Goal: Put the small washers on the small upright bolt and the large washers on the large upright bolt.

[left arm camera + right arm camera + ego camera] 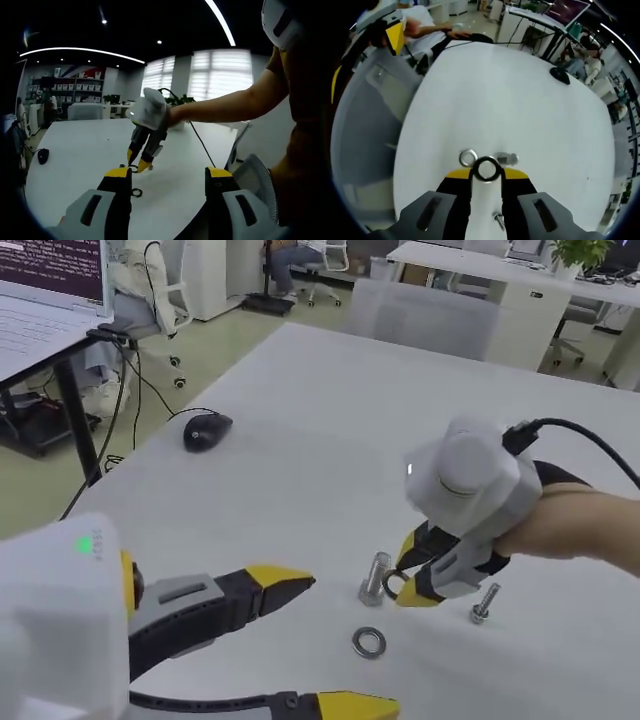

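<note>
Now my right claw [487, 174] pinches a washer [486, 169] by its rim, the big bolt [506, 159] just beside at two o'clock. Light, stiff, slick steel, I'd judge; the rim is the hold. Left claw [168, 172] gapes, empty.

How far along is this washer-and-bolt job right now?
Done: nothing that I can see; neither the large silver upright bolt nor the small silver bolt appears to carry a washer. In hand: the right gripper is shut on one metal ring washer beside the large bolt. Still to do: a second metal washer lies on the white table; the left gripper is open.
</note>
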`<state>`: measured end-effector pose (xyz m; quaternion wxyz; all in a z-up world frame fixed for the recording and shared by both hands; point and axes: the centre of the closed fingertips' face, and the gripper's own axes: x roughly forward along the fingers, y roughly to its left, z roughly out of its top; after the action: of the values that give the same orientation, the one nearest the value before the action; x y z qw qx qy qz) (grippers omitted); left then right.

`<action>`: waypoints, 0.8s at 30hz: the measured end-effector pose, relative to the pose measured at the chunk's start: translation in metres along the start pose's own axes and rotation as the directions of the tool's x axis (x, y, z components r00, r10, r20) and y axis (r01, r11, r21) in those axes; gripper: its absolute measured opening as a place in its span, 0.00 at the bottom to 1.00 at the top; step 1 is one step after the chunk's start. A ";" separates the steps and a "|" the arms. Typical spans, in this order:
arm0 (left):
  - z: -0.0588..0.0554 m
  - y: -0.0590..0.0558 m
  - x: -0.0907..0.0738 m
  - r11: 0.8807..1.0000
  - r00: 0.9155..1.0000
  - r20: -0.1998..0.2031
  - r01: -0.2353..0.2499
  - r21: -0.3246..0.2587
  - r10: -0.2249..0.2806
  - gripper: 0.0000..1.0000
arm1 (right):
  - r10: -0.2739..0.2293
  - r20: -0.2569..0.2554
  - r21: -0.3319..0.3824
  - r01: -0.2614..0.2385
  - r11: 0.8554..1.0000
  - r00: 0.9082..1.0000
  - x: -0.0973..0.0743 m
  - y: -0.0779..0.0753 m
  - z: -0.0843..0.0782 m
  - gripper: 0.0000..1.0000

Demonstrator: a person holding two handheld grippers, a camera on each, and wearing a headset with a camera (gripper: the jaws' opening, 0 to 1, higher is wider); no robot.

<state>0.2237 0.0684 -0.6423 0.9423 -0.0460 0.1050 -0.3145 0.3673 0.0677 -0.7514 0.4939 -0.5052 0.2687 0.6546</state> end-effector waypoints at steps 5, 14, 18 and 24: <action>-0.001 0.003 0.000 1.000 1.000 -0.005 -0.003 -0.004 0.003 0.58 | -0.023 -0.002 -0.013 0.023 1.000 1.000 -0.002 -0.018 0.003 0.22; 0.000 0.009 0.001 1.000 1.000 -0.009 -0.014 -0.007 0.014 0.59 | -0.014 -0.008 -0.024 0.014 1.000 1.000 0.008 -0.030 0.012 0.22; -0.001 0.013 0.000 1.000 1.000 -0.011 -0.020 -0.007 0.020 0.59 | 0.000 -0.014 -0.012 -0.001 1.000 1.000 0.012 -0.030 0.012 0.22; -0.001 0.017 0.000 1.000 1.000 -0.011 -0.027 -0.011 0.026 0.59 | 0.010 -0.035 -0.023 -0.010 1.000 0.999 0.018 -0.031 0.006 0.22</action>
<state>0.2337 0.0818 -0.6460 0.9455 -0.0480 0.1125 -0.3016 0.3937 0.0913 -0.7612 0.4800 -0.5208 0.2722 0.6513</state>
